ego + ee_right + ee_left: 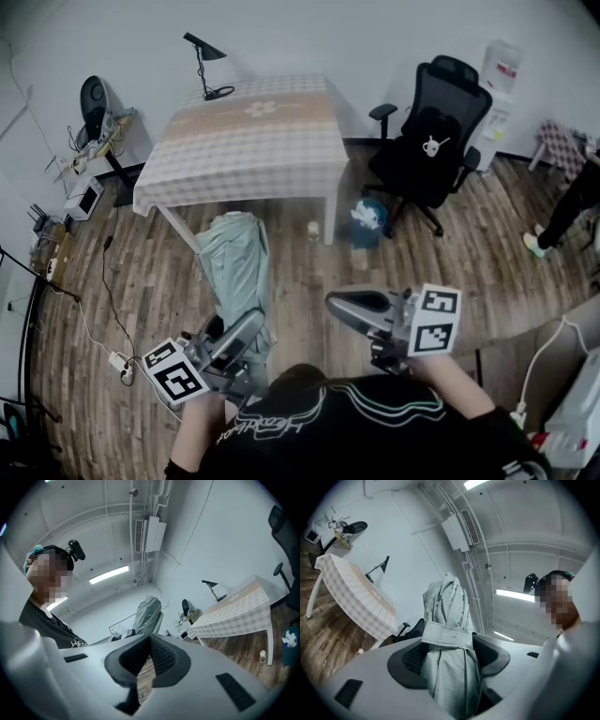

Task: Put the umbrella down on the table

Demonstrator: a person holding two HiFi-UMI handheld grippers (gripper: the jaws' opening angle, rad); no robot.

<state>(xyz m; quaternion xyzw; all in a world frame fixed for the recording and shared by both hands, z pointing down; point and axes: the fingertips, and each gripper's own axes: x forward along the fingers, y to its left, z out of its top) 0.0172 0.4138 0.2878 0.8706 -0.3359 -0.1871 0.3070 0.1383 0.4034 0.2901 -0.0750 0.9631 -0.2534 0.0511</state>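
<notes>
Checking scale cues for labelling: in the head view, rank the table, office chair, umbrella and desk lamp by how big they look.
1. table
2. office chair
3. umbrella, enlarged by being nearest the camera
4. desk lamp

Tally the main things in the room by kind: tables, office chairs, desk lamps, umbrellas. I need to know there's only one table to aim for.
table: 1
office chair: 1
desk lamp: 1
umbrella: 1
Total: 4

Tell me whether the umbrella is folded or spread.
Folded: the umbrella is bunched into a tight bundle, bound by its strap, and clamped in the left gripper.
</notes>
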